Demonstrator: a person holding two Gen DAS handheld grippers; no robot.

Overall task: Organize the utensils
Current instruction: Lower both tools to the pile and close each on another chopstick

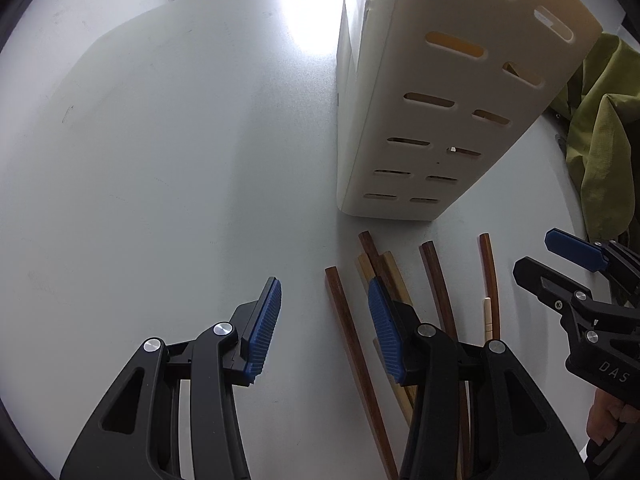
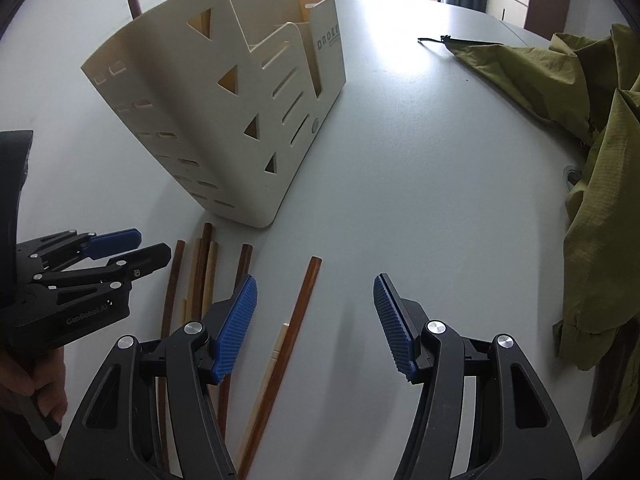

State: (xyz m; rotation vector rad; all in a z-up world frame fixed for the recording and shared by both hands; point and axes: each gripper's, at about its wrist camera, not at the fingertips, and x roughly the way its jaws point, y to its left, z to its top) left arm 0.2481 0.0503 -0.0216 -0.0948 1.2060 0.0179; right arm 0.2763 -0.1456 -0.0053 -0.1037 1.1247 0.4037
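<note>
**Both claws poised over a scatter of chopsticks**

In the left wrist view, the left claw fills the lower centre of the frame, its blue ribbed pads standing partly apart with nothing between them but bare surface and one chopstick below. Just right of it, the loose dark-brown and pale wooden chopsticks lie fanned on the pale grey surface, their top ends just short of the cream plastic utensil holder with slotted walls, which stands in the upper right. At the far right edge the right claw comes in, open and empty, with an olive-green crumpled cloth behind it.

In the right wrist view, the left claw shows at the left edge, empty. The chopsticks spread across the lower left, one amber-brown stick lying apart towards the centre. The right claw sits in the lower centre, its pads fairly wide apart and gripping nothing; that amber stick lies below the gap between them. The holder stands in the upper left, already carrying a couple of upright sticks in its rear compartments.

These sticks look light, stiff, thin and smooth, so they are likely to roll or slip under a pinch. Taking one near its thicker upper end, across its width, with the ribbed pads square to it, seems safest; the overlapping ones may drag neighbours along.
</note>
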